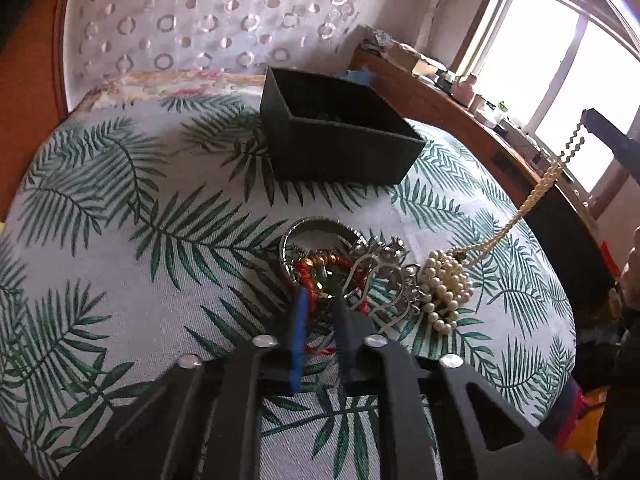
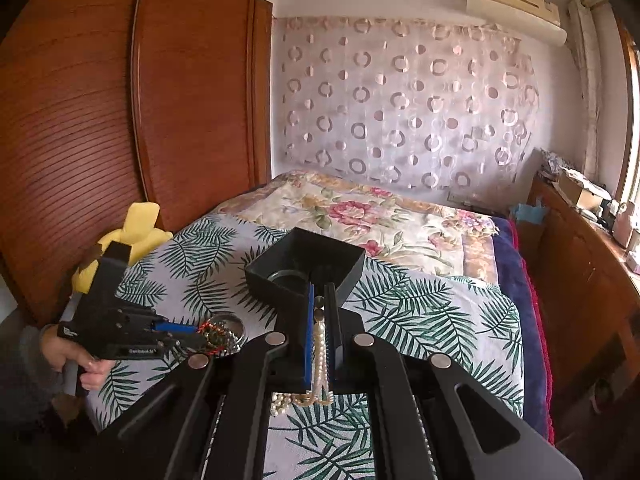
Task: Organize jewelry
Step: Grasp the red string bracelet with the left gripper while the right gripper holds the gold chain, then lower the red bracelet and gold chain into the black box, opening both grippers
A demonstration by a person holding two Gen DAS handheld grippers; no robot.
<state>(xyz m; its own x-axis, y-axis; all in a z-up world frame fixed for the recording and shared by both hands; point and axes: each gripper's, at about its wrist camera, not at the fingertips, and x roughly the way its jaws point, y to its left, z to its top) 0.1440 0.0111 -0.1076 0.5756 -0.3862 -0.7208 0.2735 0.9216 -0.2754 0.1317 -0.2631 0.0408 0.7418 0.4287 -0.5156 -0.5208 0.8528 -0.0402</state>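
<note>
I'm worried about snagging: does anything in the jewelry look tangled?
Yes. The pearl necklace, pulled taut by the right gripper, has its clump still lying against the heaped jewelry pile that the left gripper pinches.

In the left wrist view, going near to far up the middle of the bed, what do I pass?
Left gripper's tips → tangled jewelry pile with red cord → silver metal bangle → bare leaf-print bedspread → open black square box → floral quilt → circle-patterned sheer curtain.
</note>
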